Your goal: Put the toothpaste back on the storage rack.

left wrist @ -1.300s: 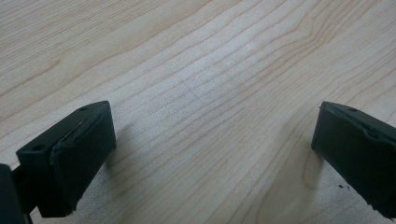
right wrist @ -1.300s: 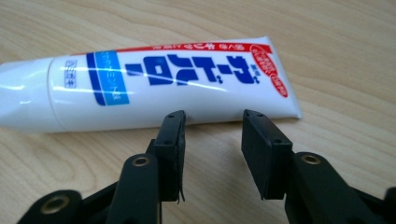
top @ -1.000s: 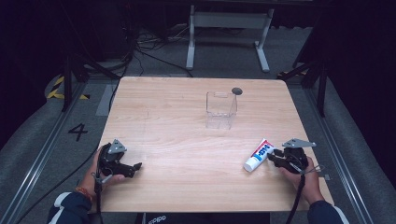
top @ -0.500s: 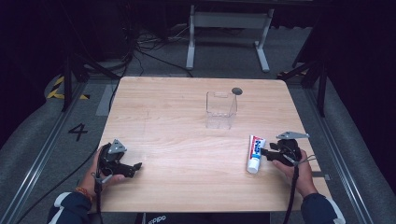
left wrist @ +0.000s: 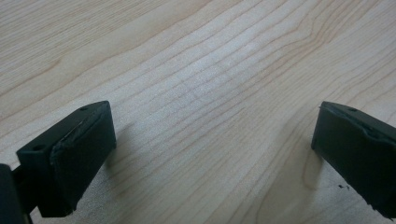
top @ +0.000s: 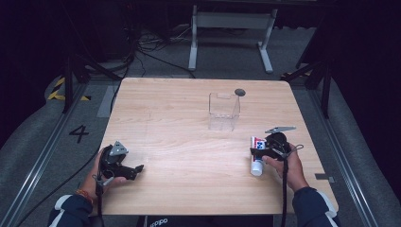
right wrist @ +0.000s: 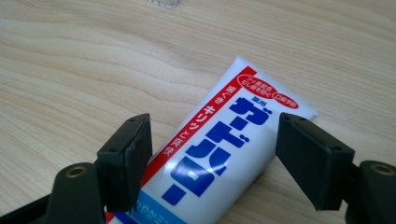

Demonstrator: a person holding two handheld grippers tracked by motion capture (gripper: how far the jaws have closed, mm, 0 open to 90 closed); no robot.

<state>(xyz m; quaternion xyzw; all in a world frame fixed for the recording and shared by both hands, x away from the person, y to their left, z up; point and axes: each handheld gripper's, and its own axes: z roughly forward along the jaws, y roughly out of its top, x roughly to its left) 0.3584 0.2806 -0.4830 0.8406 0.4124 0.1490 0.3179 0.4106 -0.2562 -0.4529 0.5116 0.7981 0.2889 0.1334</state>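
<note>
You are sitting at a pale wooden table [top: 189, 118], a two-jaw gripper in each hand. Your right gripper [top: 263, 152] is at the table's right side, its jaws spread apart and straddling a toothpaste tube [right wrist: 219, 154] that lies flat on the wood; in the right gripper view one jaw sits close against the tube's red-striped edge and the other stands just off its far edge, so the tube is bracketed but not yet pinched. From the high view the tube's white cap points toward you and its flat crimped end away. The tube looks like soft, glossy plastic — likely light, a little slippery, and it should dent under pressure, so a grip across the fuller middle of the body, near where the jaws now stand, seems safer than the thin crimped end, which could slide out. Your left gripper [top: 124, 166] rests near the table's front left corner, well apart from the tube, jaws wide open over bare wood and holding nothing. A clear, open-topped container [top: 223, 111] stands toward the far middle of the table, with a small dark round object [top: 239, 91] just beyond it — too small to identify. The cap is cut off in the right gripper view, and whether the near jaw truly touches the tube is hard to make out.
</note>
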